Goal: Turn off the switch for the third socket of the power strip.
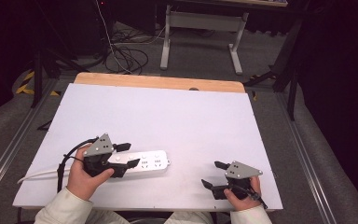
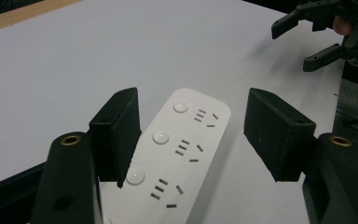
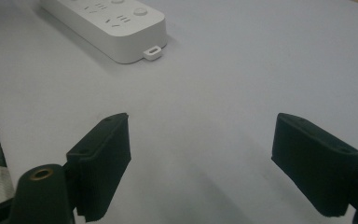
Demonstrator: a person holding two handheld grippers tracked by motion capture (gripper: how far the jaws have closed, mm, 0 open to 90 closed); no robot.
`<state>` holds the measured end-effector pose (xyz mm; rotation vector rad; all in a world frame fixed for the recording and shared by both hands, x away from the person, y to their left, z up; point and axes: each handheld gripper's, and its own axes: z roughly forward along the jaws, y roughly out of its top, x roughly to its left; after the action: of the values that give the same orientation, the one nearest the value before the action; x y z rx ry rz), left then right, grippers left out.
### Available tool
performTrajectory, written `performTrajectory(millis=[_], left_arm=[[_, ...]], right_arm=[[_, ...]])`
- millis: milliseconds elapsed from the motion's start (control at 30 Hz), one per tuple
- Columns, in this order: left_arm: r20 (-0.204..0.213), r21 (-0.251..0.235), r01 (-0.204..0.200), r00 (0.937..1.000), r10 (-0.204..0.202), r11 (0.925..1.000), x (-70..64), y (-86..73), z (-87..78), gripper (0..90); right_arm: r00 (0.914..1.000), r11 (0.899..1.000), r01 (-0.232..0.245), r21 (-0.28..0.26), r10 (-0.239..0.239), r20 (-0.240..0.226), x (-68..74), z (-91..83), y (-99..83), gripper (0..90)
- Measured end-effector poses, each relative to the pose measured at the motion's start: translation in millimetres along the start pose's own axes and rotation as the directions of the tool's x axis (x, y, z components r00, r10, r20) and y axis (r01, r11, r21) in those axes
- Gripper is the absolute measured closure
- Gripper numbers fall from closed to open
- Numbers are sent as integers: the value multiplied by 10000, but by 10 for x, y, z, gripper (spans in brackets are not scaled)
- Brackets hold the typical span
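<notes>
Table: white board (image 1: 168, 116) on a wood-edged top, bare apart from one item at about seven o'clock from its middle, near the person's edge.

Power strip: white power strip (image 1: 142, 163) lying flat, long axis running roughly from nine to three o'clock across the high view, sockets and round buttons facing up. Its cord (image 1: 37, 175) leaves the nine o'clock end toward the board's left edge; a small hanging tab sits at the three o'clock end.

Left gripper: left gripper (image 1: 123, 155) held over the cord end of the strip, pointing toward three o'clock along the strip's length. Jaws stand wide apart and hold nothing. In the left gripper view one jaw overlaps the strip's edge near the buttons, the other stands off the far side over bare board; whether either jaw touches it I cannot tell.

Right gripper: right gripper (image 1: 214, 173) at about five o'clock on the board, well apart from the strip, which lies toward nine o'clock from it. Jaws spread wide, empty, over bare board.

Key relation: left hand is plainly the nearer. My reading is that its jaws bracket the strip's narrow width, so closing would likely grip it across its short axis.
</notes>
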<state>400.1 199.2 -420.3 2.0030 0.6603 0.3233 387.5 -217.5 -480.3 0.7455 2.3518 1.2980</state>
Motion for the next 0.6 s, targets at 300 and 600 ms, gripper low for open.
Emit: performTrajectory(millis=[300,600], left_arm=[[-19,259,264,9997,-264,9993,59,-12,122,514],[-57,26,820,9966,-820,9966,134,-95,234,898]], right_arm=[[10000,10000,-55,-15,55,-41,-4,-3,-4,194],[10000,10000,-24,-18,23,-47,-5,-6,-3,194]])
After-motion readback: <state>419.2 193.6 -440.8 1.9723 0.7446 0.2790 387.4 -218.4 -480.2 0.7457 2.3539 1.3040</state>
